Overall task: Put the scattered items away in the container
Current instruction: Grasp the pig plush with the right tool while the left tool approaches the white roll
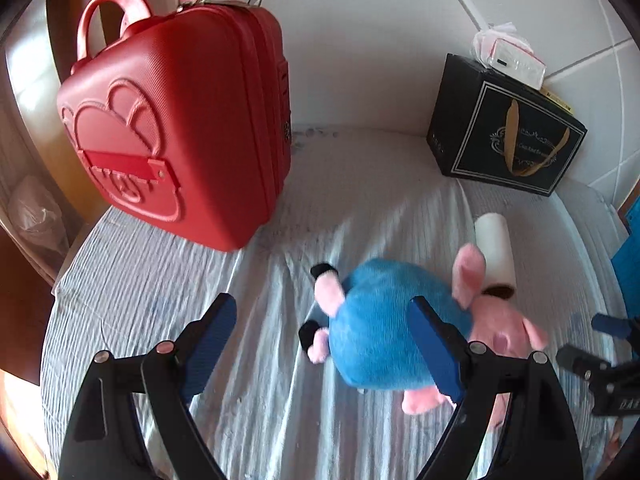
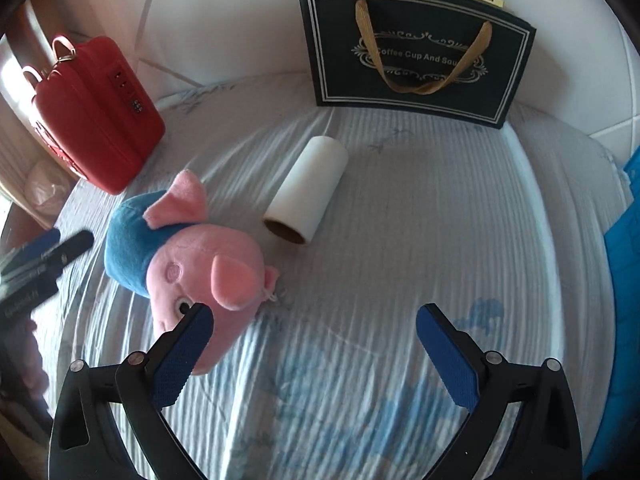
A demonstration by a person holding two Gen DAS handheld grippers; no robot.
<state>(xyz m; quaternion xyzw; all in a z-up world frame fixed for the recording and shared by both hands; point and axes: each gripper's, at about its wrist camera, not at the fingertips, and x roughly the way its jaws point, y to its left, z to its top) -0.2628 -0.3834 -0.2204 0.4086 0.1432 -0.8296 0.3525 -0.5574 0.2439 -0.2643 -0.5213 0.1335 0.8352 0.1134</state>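
Observation:
A pink plush pig in a blue shirt [image 1: 380, 320] [image 2: 188, 256] lies on the striped bedsheet. A white paper roll [image 1: 494, 252] [image 2: 306, 188] lies just beyond it. A shut red hard case [image 1: 172, 120] [image 2: 96, 116] stands upright at the back left. My left gripper [image 1: 324, 344] is open over the sheet, its right finger in front of the pig's body. My right gripper [image 2: 316, 356] is open too, with its left finger in front of the pig's head and nothing between the fingers. The other gripper shows at the edge of each view.
A black gift bag [image 1: 508, 132] [image 2: 416, 52] with gold ribbon handles stands against the back wall, with a wrapped white packet [image 1: 510, 58] on top. A blue object [image 2: 624, 248] lies at the right edge of the bed. White tiled wall behind.

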